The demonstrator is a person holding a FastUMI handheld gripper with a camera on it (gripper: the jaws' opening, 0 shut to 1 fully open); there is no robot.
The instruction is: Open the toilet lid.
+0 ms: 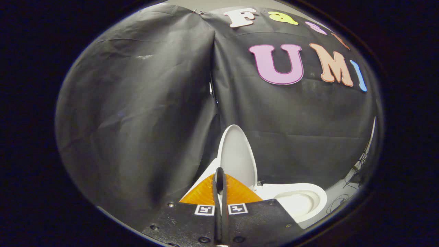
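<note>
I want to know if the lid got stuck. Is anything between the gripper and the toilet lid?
Nothing visible stands between them. The lid is already upright, just beyond the tips of the gripper, whose fingers are pressed together on nothing. The bowl lies open beside it. Whether the fingertips touch the lid cannot be told.

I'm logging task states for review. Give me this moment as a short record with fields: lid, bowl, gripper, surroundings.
lid: the toilet lid is raised, standing upright, just beyond the fingertips
bowl: the bowl lies open, beside the fingers
gripper: the gripper is shut on nothing, fingers together, apart from the lid
surroundings: black cloth behind the toilet; cables on the floor past the bowl
</note>
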